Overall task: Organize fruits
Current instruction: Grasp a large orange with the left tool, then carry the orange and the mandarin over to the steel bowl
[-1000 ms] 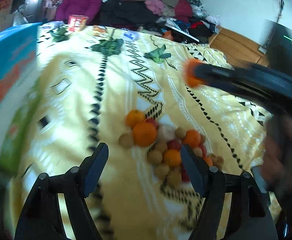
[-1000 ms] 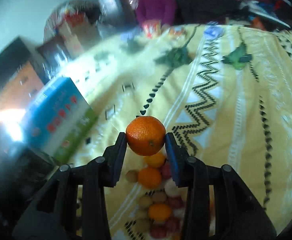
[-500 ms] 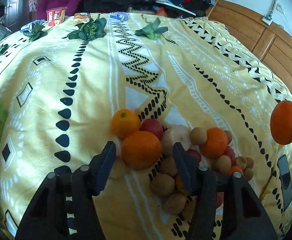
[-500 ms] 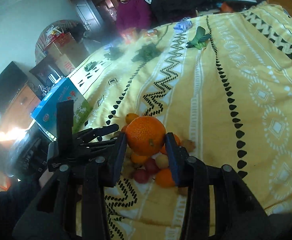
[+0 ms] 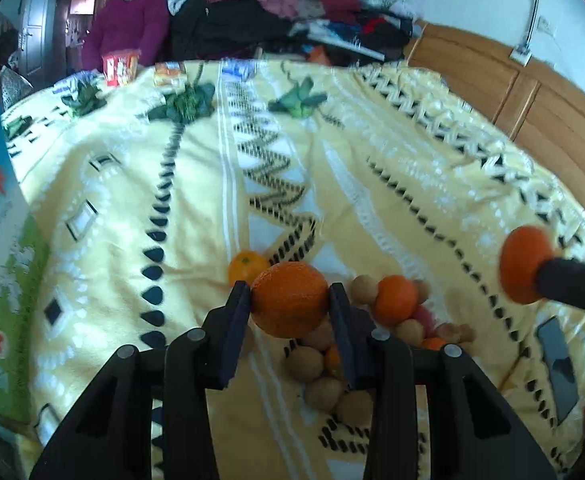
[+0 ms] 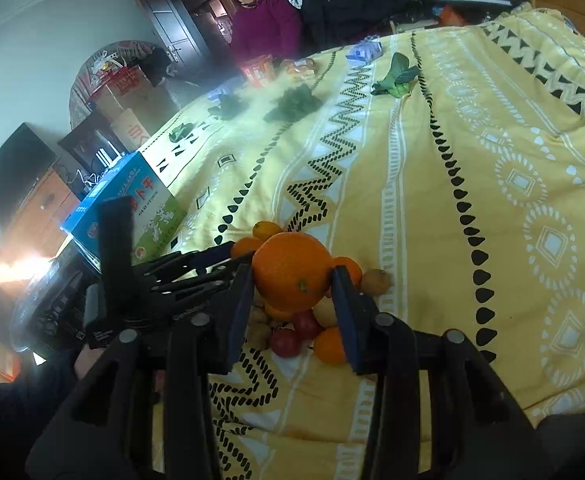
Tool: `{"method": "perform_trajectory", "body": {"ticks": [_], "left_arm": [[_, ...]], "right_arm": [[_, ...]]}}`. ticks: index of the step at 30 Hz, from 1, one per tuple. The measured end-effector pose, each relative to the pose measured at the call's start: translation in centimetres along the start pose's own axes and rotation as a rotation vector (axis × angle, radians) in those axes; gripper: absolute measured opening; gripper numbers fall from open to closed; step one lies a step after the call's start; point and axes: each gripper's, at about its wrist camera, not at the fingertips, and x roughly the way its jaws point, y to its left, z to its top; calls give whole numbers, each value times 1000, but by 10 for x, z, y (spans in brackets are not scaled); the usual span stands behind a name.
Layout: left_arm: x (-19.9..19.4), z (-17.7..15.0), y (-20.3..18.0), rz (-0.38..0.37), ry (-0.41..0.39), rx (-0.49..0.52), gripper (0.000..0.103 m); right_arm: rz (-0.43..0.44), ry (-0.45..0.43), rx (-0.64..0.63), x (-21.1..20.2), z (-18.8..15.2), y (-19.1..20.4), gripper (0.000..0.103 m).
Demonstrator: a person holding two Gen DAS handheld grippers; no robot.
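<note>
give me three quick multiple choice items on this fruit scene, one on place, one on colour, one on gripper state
1. Where is the fruit pile?
A. on the yellow patterned bedspread
B. in a basket
C. on the floor

2. What colour is the fruit in the right gripper?
A. green
B. orange
C. red

3. What is the left gripper doing?
A. hanging open
B. shut on nothing
C. shut on an orange

Answers: 1 A, fruit pile lies on the bedspread. 2 B, right gripper clamps an orange. 3 C, left gripper pinches a large orange.
</note>
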Motion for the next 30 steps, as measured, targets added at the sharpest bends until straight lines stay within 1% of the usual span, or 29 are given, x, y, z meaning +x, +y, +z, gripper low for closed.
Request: {"method": "perform_trajectory", "body": {"ticks": [3, 7, 9, 12, 14, 18, 22, 24, 26, 30], "left_arm": [[-50, 10, 2, 4, -83, -8, 41], [-121, 19, 17, 47, -181, -47, 41], [-160, 19, 33, 93, -221, -81, 41], [-215, 13, 62, 163, -273, -120, 41], [-254, 4, 85, 239, -300, -150, 41], [-328, -21, 140, 375, -353, -250, 41], [-394, -53, 204, 513, -395, -358, 41], [-419, -69, 233, 572, -408, -408, 41], [-437, -85, 261, 610, -414, -458, 41], [-450, -110, 300, 649, -393, -519, 41]], "right_arm": [[4, -15, -16, -10, 3, 13, 40], [25, -32, -58, -24, 8, 45, 40], [42, -40, -86, -30, 11, 65, 40], [89, -49, -139, -36, 16, 105, 40], [121, -49, -174, -37, 17, 134, 40], [211, -36, -267, -29, 19, 204, 40], [309, 8, -346, -9, 15, 278, 40], [345, 41, -400, 4, 9, 316, 40], [382, 72, -442, 16, 4, 349, 40], [433, 142, -500, 47, -10, 412, 40]]}}
